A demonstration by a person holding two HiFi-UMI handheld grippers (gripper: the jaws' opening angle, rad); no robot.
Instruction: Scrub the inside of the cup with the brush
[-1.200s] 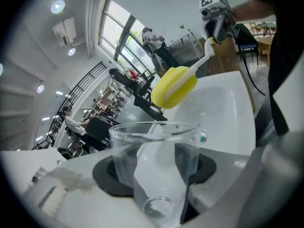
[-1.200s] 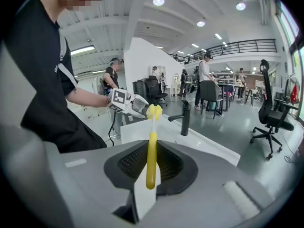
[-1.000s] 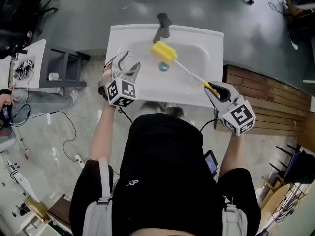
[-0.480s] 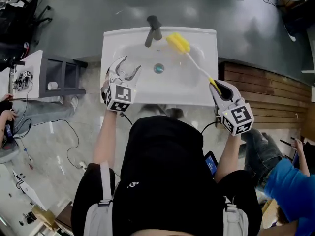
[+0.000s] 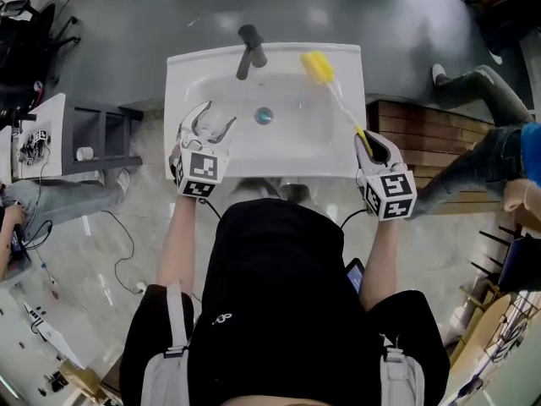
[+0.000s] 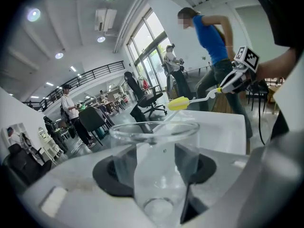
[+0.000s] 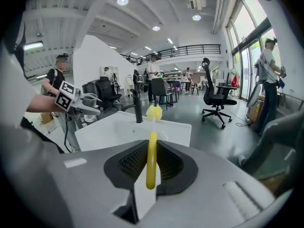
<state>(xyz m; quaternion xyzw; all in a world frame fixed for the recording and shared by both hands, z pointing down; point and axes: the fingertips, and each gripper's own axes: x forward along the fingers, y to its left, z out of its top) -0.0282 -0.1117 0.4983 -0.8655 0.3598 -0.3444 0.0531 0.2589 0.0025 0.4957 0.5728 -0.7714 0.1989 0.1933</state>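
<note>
Scene: a person in a black top [image 5: 279,294] stands at a white sink [image 5: 190,79], a gripper in each hand, seen from overhead.
Left gripper [image 5: 210,121]: jaws spread wide and clamped on a clear cup [image 6: 153,146], the dark pads pressing its two sides.
Cup: held over the sink's front-left part, base toward the gripper's body, mouth pointing away from the person toward the basin.
Right gripper [image 5: 373,145]: jaws almost together, pinching the yellow handle of the brush [image 5: 338,101] near its end.
Brush: its thin white stem runs from the sink's front-right edge up to a yellow sponge head [image 5: 317,66], which is over the basin's back-right part, just right of the tap [image 5: 249,47].
Cup and brush: well apart; the sponge head is outside the cup.
Sink: dark tap at the back rim, round drain [image 5: 265,116] mid-basin, between the two grippers.
Marker cubes: one on each gripper, left [image 5: 200,174] and right [image 5: 387,194], both at the sink's front edge.
Background: an open office hall; a bystander in a blue top [image 6: 209,37] stands beyond the sink's right side, and an office chair [image 7: 214,99] sits on the grey floor.
</note>
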